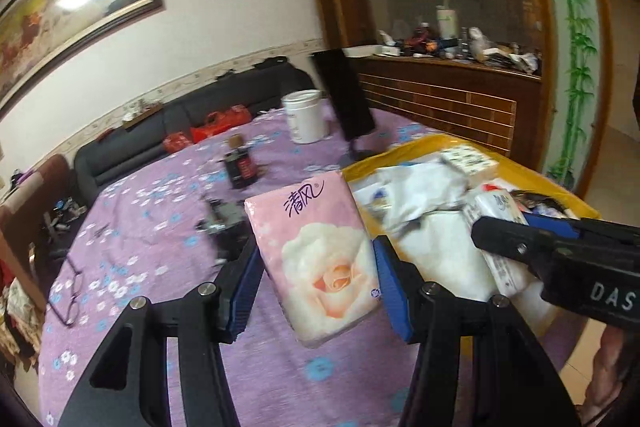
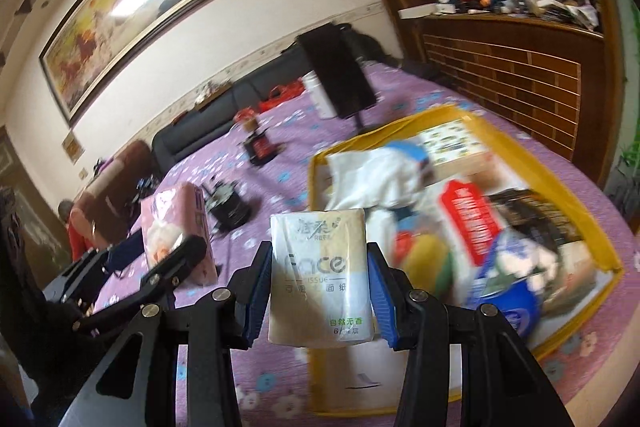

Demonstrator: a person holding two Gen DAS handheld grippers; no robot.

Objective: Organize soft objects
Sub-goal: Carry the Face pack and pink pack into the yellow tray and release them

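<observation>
My left gripper (image 1: pixel 316 267) is shut on a pink tissue pack (image 1: pixel 316 255) with a rose print, held above the purple flowered tablecloth (image 1: pixel 160 227), just left of the yellow bin (image 1: pixel 404 151). The pink tissue pack (image 2: pixel 176 227) and the left gripper (image 2: pixel 160 267) also show in the right wrist view. My right gripper (image 2: pixel 318 283) is shut on a beige "Face" tissue pack (image 2: pixel 318 267), held over the near left corner of the yellow bin (image 2: pixel 400 127). The right gripper (image 1: pixel 520 247) reaches in from the right in the left wrist view.
The yellow bin holds several soft packs and bags (image 2: pixel 440 207). A white tub (image 1: pixel 306 115), a black stand (image 1: pixel 344 99), a small dark bottle (image 1: pixel 240 163), a black device (image 1: pixel 224 223) and glasses (image 1: pixel 68 291) lie on the table. A sofa (image 1: pixel 160 131) and a wooden counter (image 1: pixel 440 95) stand behind.
</observation>
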